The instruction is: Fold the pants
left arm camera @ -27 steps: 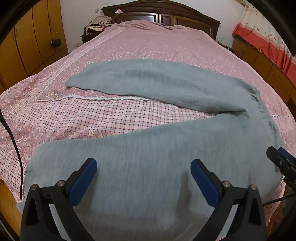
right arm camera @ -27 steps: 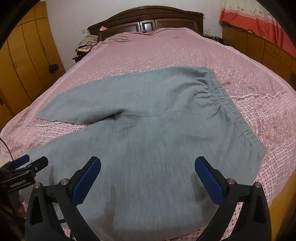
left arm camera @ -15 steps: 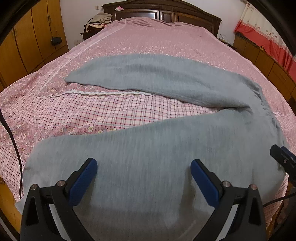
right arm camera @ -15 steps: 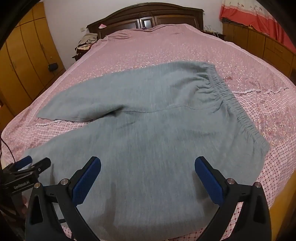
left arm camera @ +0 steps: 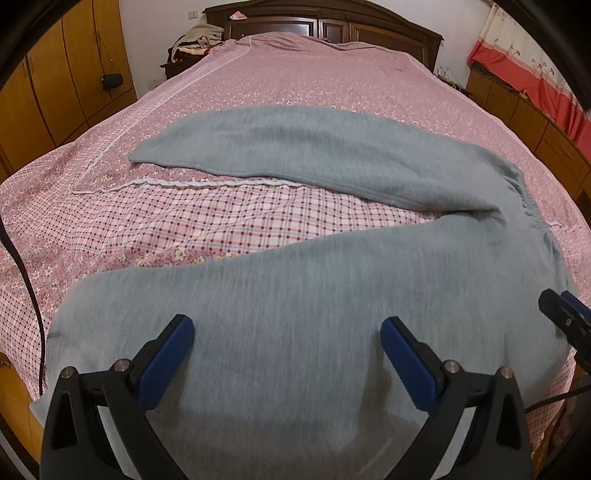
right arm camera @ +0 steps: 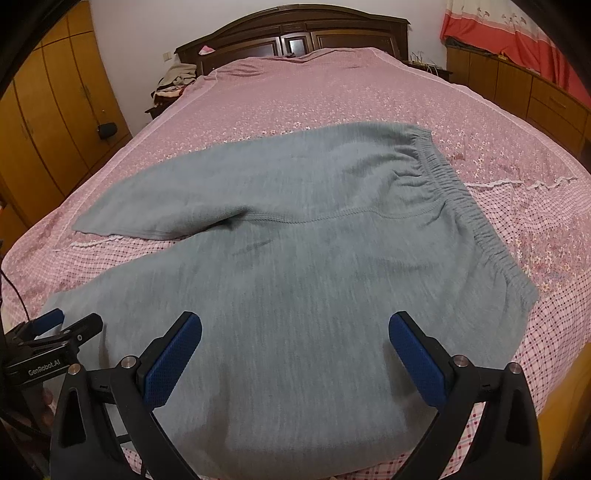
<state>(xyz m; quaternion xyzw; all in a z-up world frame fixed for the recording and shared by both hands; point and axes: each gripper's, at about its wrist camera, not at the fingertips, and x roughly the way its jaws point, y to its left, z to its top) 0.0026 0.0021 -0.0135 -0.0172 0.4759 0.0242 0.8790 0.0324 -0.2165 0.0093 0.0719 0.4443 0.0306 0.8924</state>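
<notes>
Both grippers, left gripper and right gripper, hover released over splayed grey sweatpants; pinching one layer risks bunching the near leg.

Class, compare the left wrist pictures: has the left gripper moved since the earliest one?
Yes. The left gripper has dropped closer over the grey pants: the dark headboard sits higher in its view now.

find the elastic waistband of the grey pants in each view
Left wrist view: waistband at right, mid-height, bunched and foreshortened.
Right wrist view: waistband runs diagonally down the right side, gathers clearly visible.
Shared landmark: the dark wooden headboard at top centre.
</notes>
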